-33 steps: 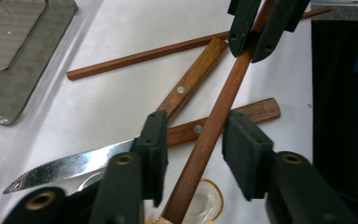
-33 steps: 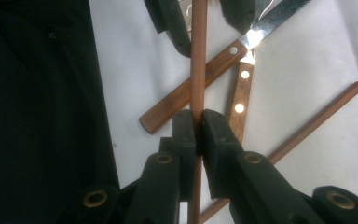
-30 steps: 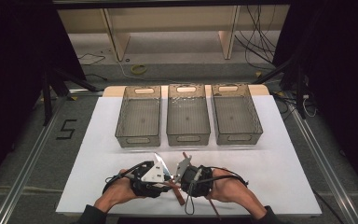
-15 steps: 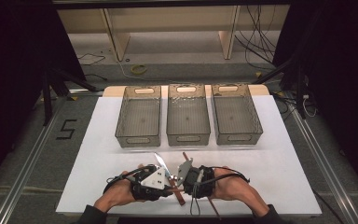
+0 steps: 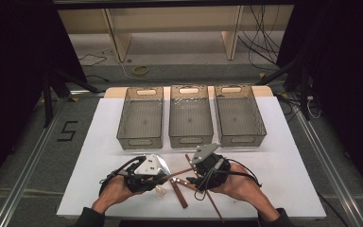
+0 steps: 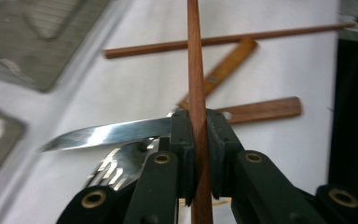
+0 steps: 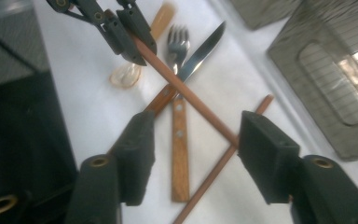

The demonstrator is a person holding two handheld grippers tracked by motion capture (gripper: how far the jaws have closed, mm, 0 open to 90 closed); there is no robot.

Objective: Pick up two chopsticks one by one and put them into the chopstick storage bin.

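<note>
My left claw (image 5: 163, 176) is clamped on a wooden chopstick (image 6: 196, 84) — in the left gripper view the stick runs straight up between the two black jaws, with both pads pressed against it. In the right gripper view the same chopstick (image 7: 186, 95) slants from that claw (image 7: 133, 44) down toward my right claw (image 7: 193, 154), and its far end lies between my right jaws, which have just been opening and now stand wide apart with neither pad touching the wood.

In the high view both of my hands sit at the near edge of the white tabletop (image 5: 288, 165), the right claw (image 5: 196, 177) just beside the left, the chopstick (image 5: 179, 173) bridging them.

Under the held stick lie the rest of the pieces on the tabletop: a knife (image 6: 107, 133) with a shiny blade and a wooden handle, a fork (image 7: 178, 44) beside it, another wooden handle (image 7: 180, 154) lying flat, and a second chopstick (image 7: 223, 156) crossing beneath — a small clear spoon-like piece (image 7: 127, 75) lies near the left claw.

Three grey mesh bins (image 5: 190, 116) stand side by side farther up the tabletop, well apart from my claws
</note>
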